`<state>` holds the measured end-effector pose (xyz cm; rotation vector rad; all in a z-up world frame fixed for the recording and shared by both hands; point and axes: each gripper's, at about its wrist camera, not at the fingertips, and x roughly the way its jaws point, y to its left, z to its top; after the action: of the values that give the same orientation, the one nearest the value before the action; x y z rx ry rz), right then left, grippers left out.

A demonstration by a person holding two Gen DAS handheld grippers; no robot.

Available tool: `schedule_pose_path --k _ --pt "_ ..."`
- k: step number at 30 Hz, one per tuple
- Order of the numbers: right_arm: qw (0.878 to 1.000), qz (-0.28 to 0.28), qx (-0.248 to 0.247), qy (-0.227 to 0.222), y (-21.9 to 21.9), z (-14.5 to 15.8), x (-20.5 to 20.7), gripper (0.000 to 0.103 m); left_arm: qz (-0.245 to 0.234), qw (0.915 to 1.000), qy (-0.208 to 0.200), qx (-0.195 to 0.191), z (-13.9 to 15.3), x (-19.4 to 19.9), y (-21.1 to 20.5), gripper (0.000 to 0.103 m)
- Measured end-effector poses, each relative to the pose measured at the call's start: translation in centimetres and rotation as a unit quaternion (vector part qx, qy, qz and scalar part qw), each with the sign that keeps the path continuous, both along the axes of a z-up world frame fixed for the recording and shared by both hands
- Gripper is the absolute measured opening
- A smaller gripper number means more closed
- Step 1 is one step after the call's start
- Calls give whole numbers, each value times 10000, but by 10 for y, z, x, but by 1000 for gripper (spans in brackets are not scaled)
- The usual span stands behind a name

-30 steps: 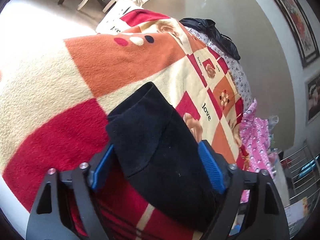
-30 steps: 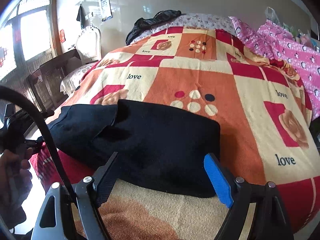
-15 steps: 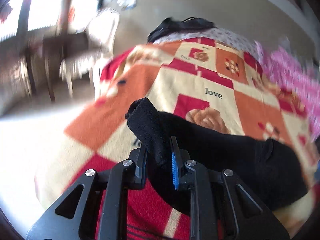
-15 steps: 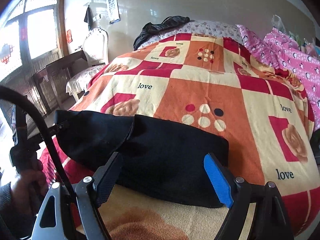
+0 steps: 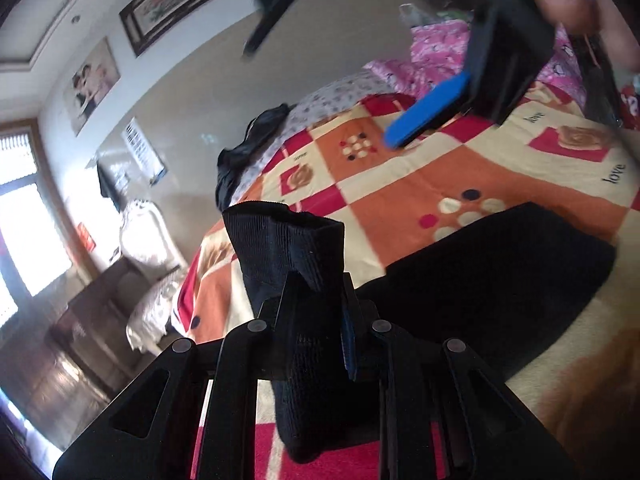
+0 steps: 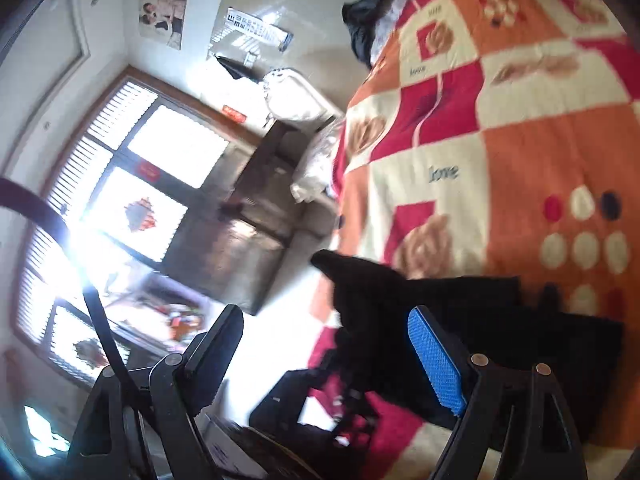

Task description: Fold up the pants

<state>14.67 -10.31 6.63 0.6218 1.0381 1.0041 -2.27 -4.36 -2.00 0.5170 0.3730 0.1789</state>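
Left claw [image 5: 316, 312] pinches black pants [image 5: 500, 276] on "love"-printed blanket [image 5: 440, 176].

The left gripper [image 5: 318, 316] had just closed and pinched a ribbed end of the black pants [image 5: 500, 276], lifting it off the blanket [image 5: 400, 184]. The rest of the pants lay folded near the blanket's near edge. The right gripper [image 5: 424, 116] hung open above the blanket's far side.
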Motion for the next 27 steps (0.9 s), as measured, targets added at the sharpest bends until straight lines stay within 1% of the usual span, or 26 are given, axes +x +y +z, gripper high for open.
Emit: schedule_pose_path --k 1,3,5,6,7,9,10,11,13,15,16,17,19,21,24,27 --pt "10000 -6 -75 3 2 -5 2 83 -79 9999 -28 76 0 -2 -5 17" --pt "9991 -142 -386 30 7 -23 7 83 -268 9994 -42 204 0 -8 -14 15" --pt "9995 -66 -264 136 11 -34 7 83 -461 9983 -67 344 0 -16 -23 13" --pt "9997 -17 -225 94 13 -36 6 83 -616 9971 -123 426 0 -21 -29 13" --pt "9995 19 -306 -6 18 -36 4 83 -705 9964 -139 440 0 -26 -30 13" --pt "9965 36 -799 -246 25 -38 6 83 -818 9955 -92 474 -1 -32 -33 13" --pt "9946 -12 -1015 -235 27 -42 9 83 -833 9954 -47 463 -1 -35 -32 13" --pt "9941 -21 -1077 -98 26 -47 12 83 -804 9958 -47 440 0 -39 -28 13" --pt "9943 -7 -1042 217 24 -58 18 83 -617 9973 -154 373 3 -47 -15 13" --pt "9935 84 -1081 360 26 -64 21 83 -343 9990 -210 189 7 -47 2 13" --pt "9929 81 -1126 379 28 -66 22 83 -188 9995 -219 149 7 -45 10 24" --pt "9928 33 -1126 418 31 -70 26 83 -18 9997 -186 145 5 -41 17 42" --pt "9936 -29 -1035 457 34 -72 30 83 222 9994 -93 231 -1 -31 22 62" --pt "9922 11 -1200 330 46 -73 36 83 274 9992 -15 289 -5 -26 22 62" --pt "9881 314 -1501 -84 67 -69 41 83 199 9989 126 397 -13 -19 18 63" --pt "9835 672 -1678 -104 88 -74 48 83 188 9989 284 332 -18 -11 19 63"
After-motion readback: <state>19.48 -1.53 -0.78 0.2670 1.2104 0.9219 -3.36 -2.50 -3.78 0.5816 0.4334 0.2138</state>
